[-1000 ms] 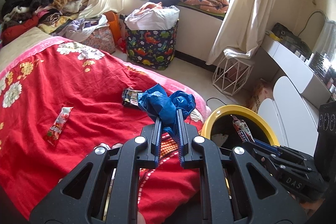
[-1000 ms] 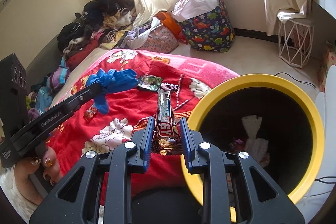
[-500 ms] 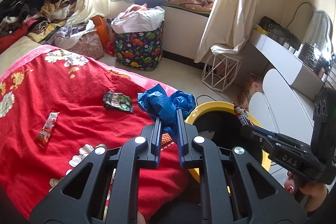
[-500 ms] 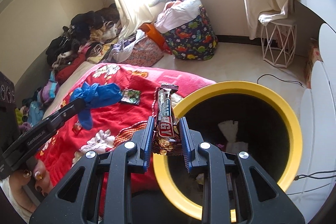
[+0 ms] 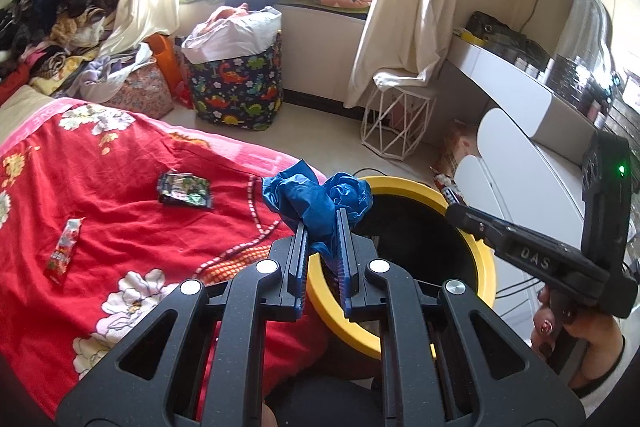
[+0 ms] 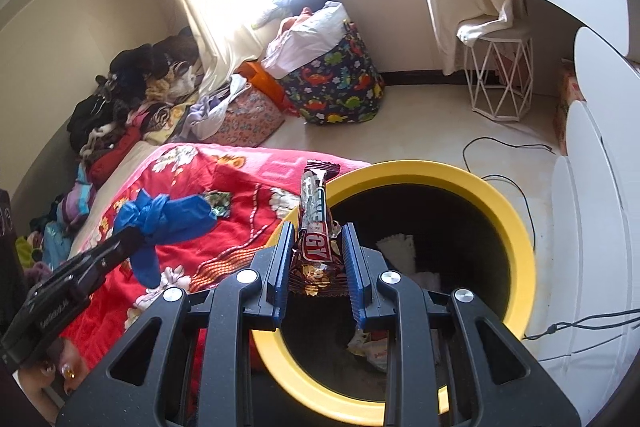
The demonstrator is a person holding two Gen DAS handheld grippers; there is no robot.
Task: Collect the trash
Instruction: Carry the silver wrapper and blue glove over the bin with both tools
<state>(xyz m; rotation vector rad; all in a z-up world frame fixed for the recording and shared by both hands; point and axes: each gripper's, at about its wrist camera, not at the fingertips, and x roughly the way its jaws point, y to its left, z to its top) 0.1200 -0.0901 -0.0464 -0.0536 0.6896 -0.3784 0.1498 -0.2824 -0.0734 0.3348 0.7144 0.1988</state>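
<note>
Over the yellow-rimmed bin [image 6: 516,227] beside the bed's edge, the right gripper [image 6: 316,259] clamps a snack-bar wrapper [image 6: 314,215], already above the opening. The left gripper [image 5: 322,239], pinched tight on crumpled blue plastic [image 5: 316,199], hangs at the near rim. Best to bring each load well inside the rim before releasing. Two wrappers [image 5: 184,189] remain on the red bedspread [image 5: 120,227].
</note>
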